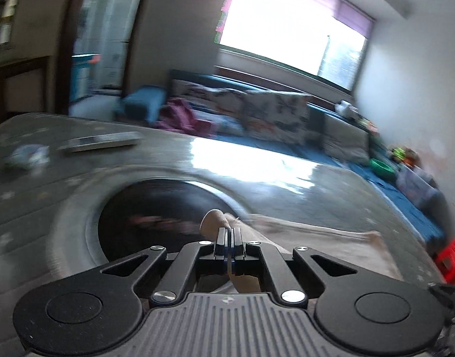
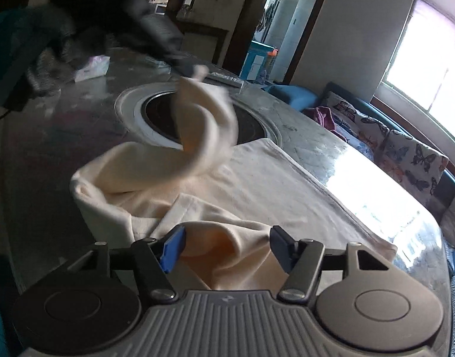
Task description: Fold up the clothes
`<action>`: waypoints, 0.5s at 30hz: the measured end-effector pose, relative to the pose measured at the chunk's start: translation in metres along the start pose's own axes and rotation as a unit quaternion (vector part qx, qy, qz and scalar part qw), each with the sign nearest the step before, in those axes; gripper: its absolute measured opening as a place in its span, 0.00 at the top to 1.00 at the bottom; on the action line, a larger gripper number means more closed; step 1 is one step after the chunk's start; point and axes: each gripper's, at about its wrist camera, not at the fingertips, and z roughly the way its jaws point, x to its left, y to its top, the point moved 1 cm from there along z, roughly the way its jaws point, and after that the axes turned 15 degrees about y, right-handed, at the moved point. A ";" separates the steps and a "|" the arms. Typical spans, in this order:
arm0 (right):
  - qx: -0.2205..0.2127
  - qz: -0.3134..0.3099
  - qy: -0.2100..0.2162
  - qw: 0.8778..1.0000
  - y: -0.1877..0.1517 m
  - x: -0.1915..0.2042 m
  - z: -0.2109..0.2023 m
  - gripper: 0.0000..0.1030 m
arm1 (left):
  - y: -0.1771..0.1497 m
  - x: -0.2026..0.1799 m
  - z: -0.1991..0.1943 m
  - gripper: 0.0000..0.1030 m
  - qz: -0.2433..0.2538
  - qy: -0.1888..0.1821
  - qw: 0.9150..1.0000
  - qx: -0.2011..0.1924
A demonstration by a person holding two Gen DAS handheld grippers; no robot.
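Observation:
A cream garment (image 2: pixel 257 184) lies spread on the grey table (image 2: pixel 64 136). One part of it (image 2: pixel 203 119) is lifted and blurred above the table's round dark inset. My left gripper (image 1: pixel 227 235) is shut on a cream fold of the garment (image 1: pixel 215 220), held above the table; more of the cloth (image 1: pixel 316 238) trails to the right. My right gripper (image 2: pixel 227 247) is open, its jaws on either side of a raised fold at the garment's near edge.
A round dark inset (image 1: pixel 156 208) with a pale rim sits mid-table. A flat phone-like object (image 1: pixel 99 142) and a small pale object (image 1: pixel 28 154) lie at the far left. Dark clothes (image 2: pixel 78 29) pile at the table's far side. A sofa with butterfly cushions (image 2: pixel 406 154) and a red stool (image 1: pixel 450 258) stand at the right.

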 end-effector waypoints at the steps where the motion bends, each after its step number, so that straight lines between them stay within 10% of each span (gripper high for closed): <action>1: 0.000 0.003 0.000 1.000 0.001 0.000 -0.002 0.38 | -0.002 0.012 -0.002 0.98 -0.008 0.015 1.000 0.001; 10: -0.036 0.041 0.010 0.998 0.003 -0.006 -0.010 0.01 | -0.032 0.072 -0.007 0.97 -0.034 0.091 0.994 0.047; 15: -0.047 0.049 0.010 0.998 0.008 -0.004 -0.011 0.00 | -0.029 0.061 -0.009 0.92 -0.028 0.073 0.996 0.037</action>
